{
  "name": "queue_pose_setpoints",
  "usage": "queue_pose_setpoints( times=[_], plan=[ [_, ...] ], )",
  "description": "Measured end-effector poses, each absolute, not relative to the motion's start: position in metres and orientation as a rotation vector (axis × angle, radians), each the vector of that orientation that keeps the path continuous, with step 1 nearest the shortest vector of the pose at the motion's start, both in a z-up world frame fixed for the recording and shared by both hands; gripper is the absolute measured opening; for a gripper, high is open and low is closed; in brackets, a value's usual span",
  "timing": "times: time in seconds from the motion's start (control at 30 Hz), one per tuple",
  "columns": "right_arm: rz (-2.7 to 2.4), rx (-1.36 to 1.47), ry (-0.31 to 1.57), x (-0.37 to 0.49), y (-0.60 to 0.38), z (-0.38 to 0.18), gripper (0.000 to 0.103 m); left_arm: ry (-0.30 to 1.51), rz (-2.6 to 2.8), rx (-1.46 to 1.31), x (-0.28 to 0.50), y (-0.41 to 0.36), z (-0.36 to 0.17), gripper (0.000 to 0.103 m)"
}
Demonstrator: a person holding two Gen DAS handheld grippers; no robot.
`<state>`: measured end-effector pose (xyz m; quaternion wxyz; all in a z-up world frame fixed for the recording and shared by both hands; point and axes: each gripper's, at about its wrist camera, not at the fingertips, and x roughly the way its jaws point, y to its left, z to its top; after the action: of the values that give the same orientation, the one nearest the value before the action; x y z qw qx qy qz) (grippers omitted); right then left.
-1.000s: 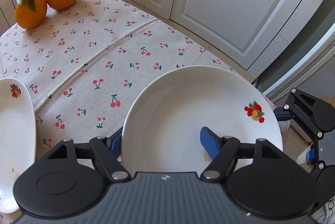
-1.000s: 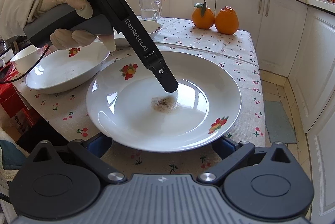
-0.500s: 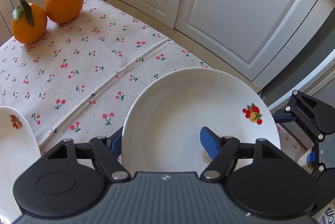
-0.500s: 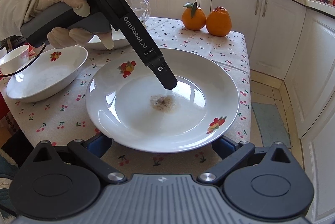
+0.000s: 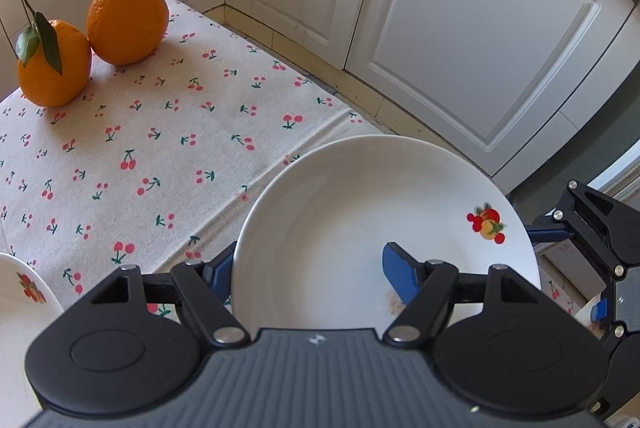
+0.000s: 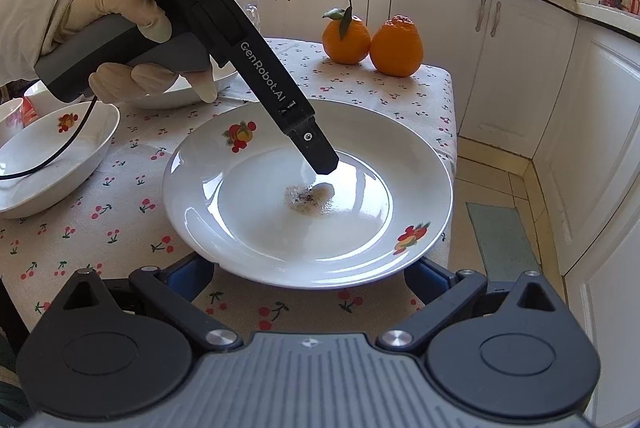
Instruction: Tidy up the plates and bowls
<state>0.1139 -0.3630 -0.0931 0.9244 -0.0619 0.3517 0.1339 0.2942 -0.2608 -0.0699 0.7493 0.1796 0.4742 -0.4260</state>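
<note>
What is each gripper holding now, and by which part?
The left gripper pinches the plate at its rim: one finger on top, the other beneath. The right gripper is open, holding nothing.

Bright daylight enters from windows at the top of the right view; the plate (image 6: 308,195) shows glare; fisheye edges bend and darken.

Legible text appeared only on the left gripper (image 6: 326,167), seen in the right wrist view. Its black upper housing carried "DAS" in white, with "Data Acquisition System" in smaller letters stacked beneath. Along the black arm running down toward the plate (image 6: 424,163) was printed "GenRobot.AI" in white. Each gripper body showed a small white emblem with no letters. Nothing else readable; countertop bottle labels were too small to make out.
</note>
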Motion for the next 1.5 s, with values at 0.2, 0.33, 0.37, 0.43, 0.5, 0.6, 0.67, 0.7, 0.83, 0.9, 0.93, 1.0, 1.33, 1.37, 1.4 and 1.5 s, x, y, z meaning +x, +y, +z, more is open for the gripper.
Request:
queue_pose_setpoints(
  times=[0.2,0.33,0.37,0.43,0.5,0.6,0.67,0.7,0.83,0.9,0.93,1.0,1.33,1.37,1.4,1.5],
  plan=[
    [0.269,-0.132,0.715,0.121,-0.367,-0.095,0.103,1.030,-0.926,0.390,0.301,-0.265,-0.071,0.073],
    [0.263,-0.130,0.713,0.123,-0.369,-0.096,0.103,1.026,-0.923,0.390,0.304,-0.267,-0.071,0.073],
    [0.261,-0.131,0.712,0.124,-0.369,-0.096,0.103,1.024,-0.920,0.391,0.305,-0.267,-0.071,0.073],
    [0.258,-0.131,0.710,0.124,-0.368,-0.097,0.103,1.022,-0.917,0.394,0.306,-0.268,-0.071,0.073],
    [0.256,-0.128,0.708,0.126,-0.369,-0.096,0.103,1.021,-0.915,0.390,0.307,-0.268,-0.071,0.073],
    [0.253,-0.128,0.707,0.128,-0.369,-0.096,0.103,1.017,-0.915,0.392,0.309,-0.268,-0.070,0.073],
    [0.252,-0.127,0.706,0.128,-0.369,-0.096,0.103,1.017,-0.914,0.391,0.309,-0.268,-0.070,0.073],
    [0.252,-0.127,0.707,0.128,-0.369,-0.096,0.103,1.017,-0.915,0.392,0.309,-0.268,-0.070,0.073],
    [0.250,-0.123,0.707,0.127,-0.369,-0.096,0.103,1.008,-0.912,0.390,0.306,-0.266,-0.068,0.080],
    [0.252,-0.114,0.707,0.125,-0.370,-0.094,0.103,0.991,-0.907,0.396,0.304,-0.265,-0.064,0.087],
    [0.252,-0.109,0.707,0.124,-0.370,-0.093,0.103,0.983,-0.904,0.399,0.302,-0.263,-0.062,0.087],
    [0.245,-0.104,0.712,0.122,-0.371,-0.091,0.103,0.971,-0.897,0.400,0.299,-0.259,-0.056,0.088],
    [0.187,-0.109,0.709,0.079,-0.357,-0.069,0.103,0.857,-0.854,0.398,0.257,-0.222,-0.006,0.088],
    [0.189,-0.113,0.705,0.074,-0.354,-0.066,0.103,0.838,-0.855,0.399,0.249,-0.217,0.001,0.088],
    [0.189,-0.118,0.698,0.069,-0.350,-0.063,0.103,0.820,-0.853,0.400,0.242,-0.212,0.006,0.088],
    [0.187,-0.118,0.676,0.056,-0.338,-0.055,0.103,0.764,-0.839,0.409,0.217,-0.194,0.022,0.089]
  ],
)
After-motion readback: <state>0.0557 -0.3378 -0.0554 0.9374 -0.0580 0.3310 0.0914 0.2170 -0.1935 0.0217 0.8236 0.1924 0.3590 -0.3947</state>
